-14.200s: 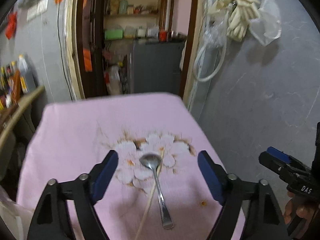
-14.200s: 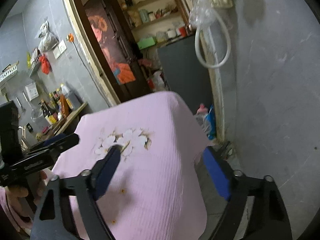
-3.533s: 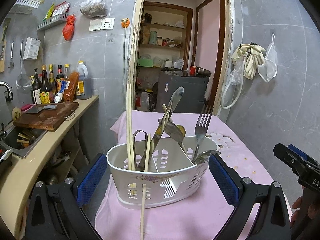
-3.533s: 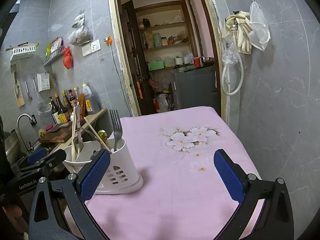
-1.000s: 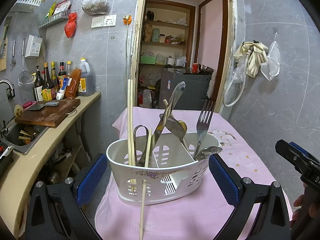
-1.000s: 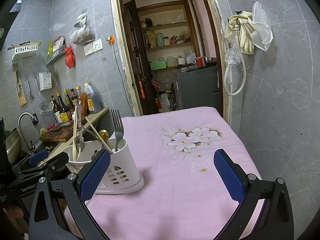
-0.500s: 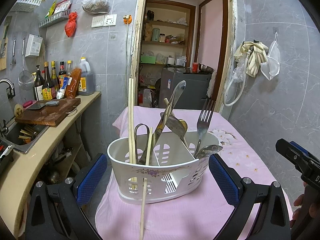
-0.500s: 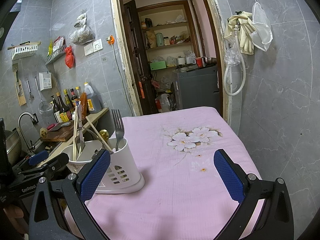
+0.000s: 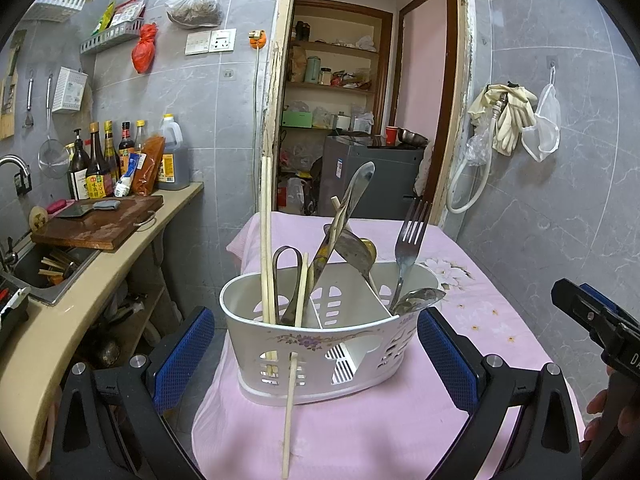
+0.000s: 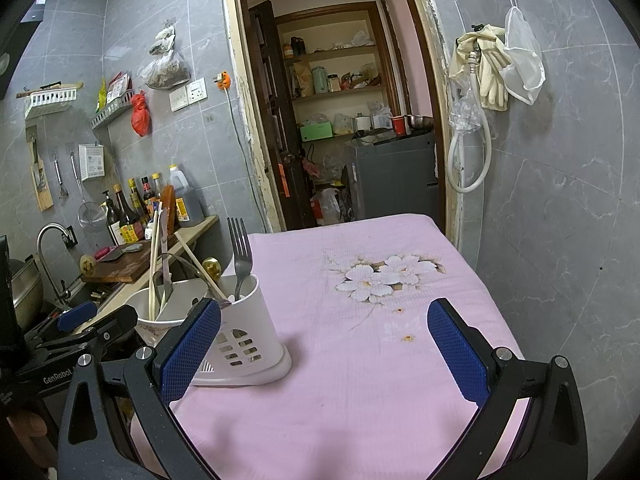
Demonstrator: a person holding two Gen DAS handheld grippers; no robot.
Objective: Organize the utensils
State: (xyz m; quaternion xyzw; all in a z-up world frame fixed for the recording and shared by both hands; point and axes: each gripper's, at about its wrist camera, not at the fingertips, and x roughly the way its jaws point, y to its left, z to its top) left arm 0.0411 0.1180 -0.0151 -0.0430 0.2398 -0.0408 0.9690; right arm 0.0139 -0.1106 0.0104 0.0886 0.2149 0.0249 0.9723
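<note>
A white caddy [image 9: 320, 340] full of forks and spoons stood at the near left corner of the pink bench [image 10: 360, 360]. One chopstick [image 9: 289, 408] leaned against its front. Both tools, left [image 9: 316, 356] and right [image 10: 326, 350], were wide open, holding nothing. Grey tiled walls [image 10: 560, 200] stood around.

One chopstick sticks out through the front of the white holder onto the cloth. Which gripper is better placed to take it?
Probably the left gripper: its jaws are open and the stray chopstick lies between them, before the holder. The right gripper, also open, faces bare tablecloth beside the holder.
</note>
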